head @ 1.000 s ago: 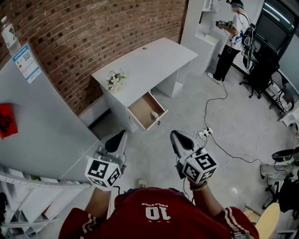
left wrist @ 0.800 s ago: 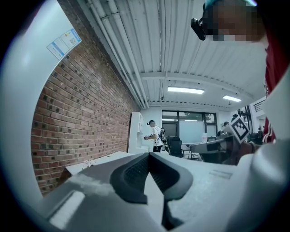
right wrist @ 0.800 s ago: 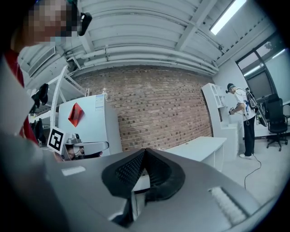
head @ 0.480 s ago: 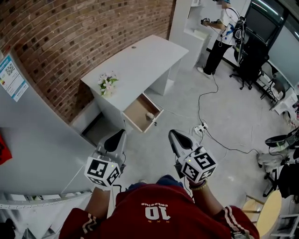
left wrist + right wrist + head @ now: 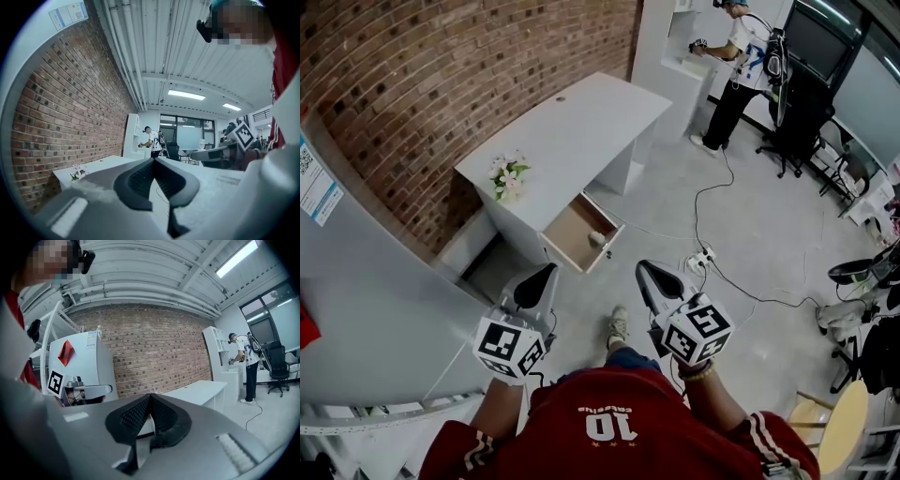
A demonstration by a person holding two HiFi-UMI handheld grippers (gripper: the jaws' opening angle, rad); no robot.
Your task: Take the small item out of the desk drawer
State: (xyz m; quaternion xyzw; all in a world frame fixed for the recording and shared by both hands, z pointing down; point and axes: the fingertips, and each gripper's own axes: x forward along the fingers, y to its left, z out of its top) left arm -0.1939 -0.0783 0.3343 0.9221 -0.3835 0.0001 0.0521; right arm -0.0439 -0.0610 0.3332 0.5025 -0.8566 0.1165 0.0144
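Observation:
A white desk stands against the brick wall, its wooden drawer pulled open toward me. A small pale item lies in the drawer's near right corner. My left gripper is held level, well short of the drawer, jaws shut on nothing. My right gripper is beside it, also shut and empty. In the left gripper view the closed left gripper points toward the desk top. In the right gripper view the shut right gripper faces the desk.
A flower bunch sits on the desk's left end. A power strip with cables lies on the floor to the right. A grey cabinet stands at my left. A person stands at a white shelf far back, beside office chairs.
I have stepped forward: the desk and drawer have shifted left and down in the head view, and my shoe now shows between the grippers. Both grippers stay shut.

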